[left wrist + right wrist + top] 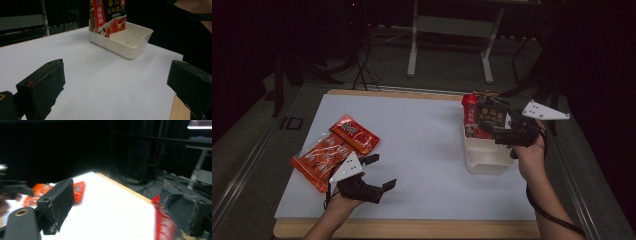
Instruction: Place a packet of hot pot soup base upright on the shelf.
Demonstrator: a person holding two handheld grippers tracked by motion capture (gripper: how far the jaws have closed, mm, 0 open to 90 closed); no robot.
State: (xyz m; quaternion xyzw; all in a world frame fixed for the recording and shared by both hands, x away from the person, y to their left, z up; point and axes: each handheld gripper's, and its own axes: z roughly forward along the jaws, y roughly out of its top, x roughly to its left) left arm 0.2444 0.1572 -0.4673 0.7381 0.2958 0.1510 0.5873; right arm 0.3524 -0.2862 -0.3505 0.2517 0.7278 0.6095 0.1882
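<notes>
Packing step: at right of the frame, the right gripper (507, 134) stands wide and empty over the white bin (487, 160) holding packets (486, 114). The left gripper (379, 172), also wide, must next take the orange packets (334, 150) at lower left.

The room is dim and almost black beyond the white table top (422, 150), which is evenly lit from above and casts only soft shadows, while the right gripper view is smeared by motion blur and the left gripper view stays fairly sharp.
</notes>
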